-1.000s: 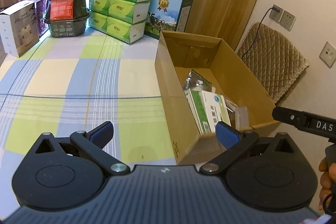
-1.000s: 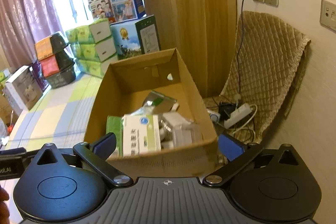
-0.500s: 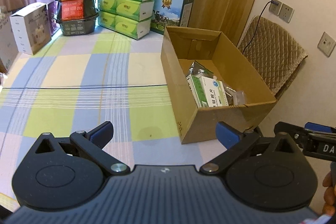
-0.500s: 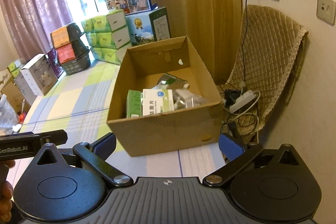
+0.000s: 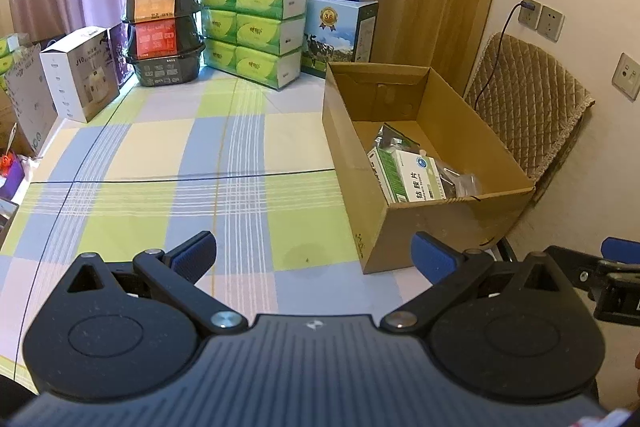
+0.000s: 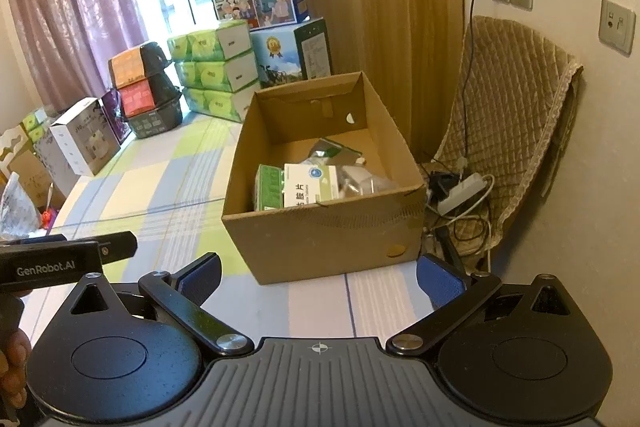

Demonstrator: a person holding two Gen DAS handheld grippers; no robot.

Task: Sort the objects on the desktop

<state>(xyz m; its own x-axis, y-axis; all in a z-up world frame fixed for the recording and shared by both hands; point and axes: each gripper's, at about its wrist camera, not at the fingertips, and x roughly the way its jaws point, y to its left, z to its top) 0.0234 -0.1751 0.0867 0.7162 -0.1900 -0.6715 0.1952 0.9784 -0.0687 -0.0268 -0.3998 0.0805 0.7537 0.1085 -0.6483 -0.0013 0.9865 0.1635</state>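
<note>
I see both my left hand-held gripper (image 5: 314, 255) and right hand-held gripper (image 6: 319, 277) spread wide, blue ribbed pads empty, above the checked cloth of the table (image 5: 168, 163). The open corrugated cardboard box (image 6: 320, 239) sits at the right edge, holding a white-green medicine carton (image 6: 310, 187) and crinkled foil packets (image 5: 390, 139).
</note>
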